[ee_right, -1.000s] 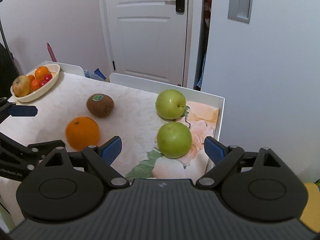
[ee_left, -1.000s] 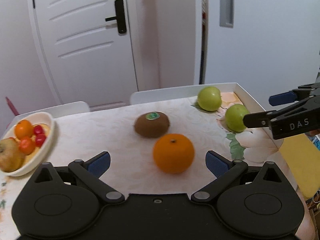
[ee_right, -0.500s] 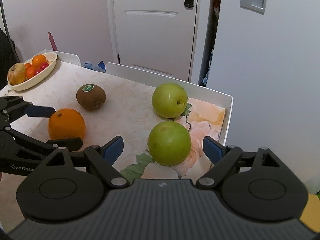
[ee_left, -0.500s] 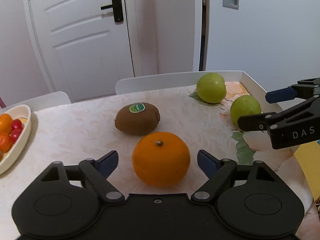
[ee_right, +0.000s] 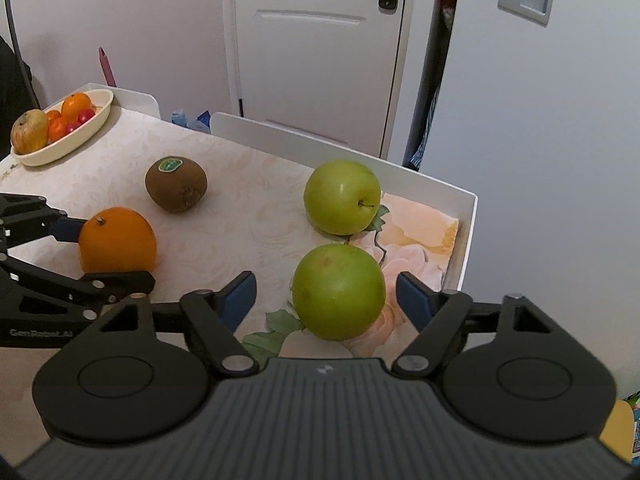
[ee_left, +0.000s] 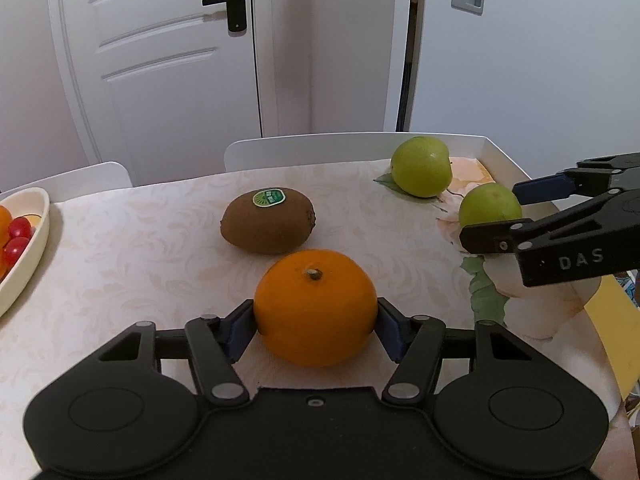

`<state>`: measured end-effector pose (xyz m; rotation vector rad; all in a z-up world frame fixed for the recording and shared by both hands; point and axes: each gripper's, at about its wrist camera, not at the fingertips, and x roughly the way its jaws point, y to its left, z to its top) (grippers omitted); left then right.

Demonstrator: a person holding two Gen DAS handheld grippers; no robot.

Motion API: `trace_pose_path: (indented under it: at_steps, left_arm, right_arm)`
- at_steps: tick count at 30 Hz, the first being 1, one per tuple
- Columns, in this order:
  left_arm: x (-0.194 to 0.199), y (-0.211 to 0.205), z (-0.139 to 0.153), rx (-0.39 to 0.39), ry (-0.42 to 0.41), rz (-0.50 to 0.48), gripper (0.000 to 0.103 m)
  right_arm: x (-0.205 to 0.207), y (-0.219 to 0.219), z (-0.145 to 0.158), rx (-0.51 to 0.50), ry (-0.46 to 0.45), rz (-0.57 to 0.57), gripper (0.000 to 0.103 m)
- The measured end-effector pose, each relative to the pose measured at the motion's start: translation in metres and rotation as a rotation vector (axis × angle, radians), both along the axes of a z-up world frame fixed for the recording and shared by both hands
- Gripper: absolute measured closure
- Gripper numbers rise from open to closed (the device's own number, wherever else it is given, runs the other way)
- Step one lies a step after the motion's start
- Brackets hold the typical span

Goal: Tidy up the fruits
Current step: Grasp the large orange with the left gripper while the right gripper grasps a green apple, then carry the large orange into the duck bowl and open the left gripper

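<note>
My left gripper (ee_left: pixel 316 330) is shut on an orange (ee_left: pixel 315 307) that rests on the table; it also shows in the right wrist view (ee_right: pixel 117 240). A brown kiwi with a green sticker (ee_left: pixel 267 219) lies just beyond it. My right gripper (ee_right: pixel 327 298) is open around the nearer green apple (ee_right: pixel 338 291), with gaps on both sides. A second green apple (ee_right: pixel 342 197) sits behind it. The right gripper shows in the left wrist view (ee_left: pixel 516 210) around the near apple (ee_left: pixel 489 206).
A cream bowl (ee_right: pixel 86 128) with an apple, small oranges and red fruits stands at the table's far left. The table (ee_left: pixel 160 256) has a raised white rim (ee_right: pixel 468 236) at its right end. White chair backs (ee_left: pixel 304 148) and a door stand behind.
My left gripper moved forward and closed on the orange. My right gripper moved forward so the near green apple sits between its open fingers.
</note>
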<state>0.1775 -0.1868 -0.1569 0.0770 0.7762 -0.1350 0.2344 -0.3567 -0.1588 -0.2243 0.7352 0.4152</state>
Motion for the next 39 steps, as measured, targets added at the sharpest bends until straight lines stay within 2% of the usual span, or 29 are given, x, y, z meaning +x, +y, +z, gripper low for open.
trace_pose_path:
  at_steps: [10,11,12,15,28,39]
  left_arm:
    - [-0.01,0.003,0.001,0.021,-0.01,-0.008,0.037]
    - [-0.011,0.004,0.001,0.019,-0.012,-0.007,0.037]
    - [-0.012,0.004,0.002,0.018,-0.014,-0.005,0.037]
    - [-0.015,0.006,0.005,0.018,-0.023,-0.002,0.037]
    - [-0.038,0.023,0.026,0.005,-0.065,0.036,0.037]
    - [-0.066,0.066,0.064,0.003,-0.125,0.093,0.037]
  right_arm:
    - [0.003,0.001,-0.005,-0.024,0.005,-0.011,0.022]
    - [0.003,0.0,-0.006,-0.028,0.005,-0.013,0.024]
    - [0.004,0.001,-0.006,-0.031,0.007,-0.013,0.03]
    - [0.003,0.001,-0.007,-0.041,0.007,-0.018,0.035]
    - [-0.019,0.015,0.013,-0.002,-0.003,-0.009,0.035]
    - [-0.046,0.061,0.05,0.056,-0.026,0.039,0.035]
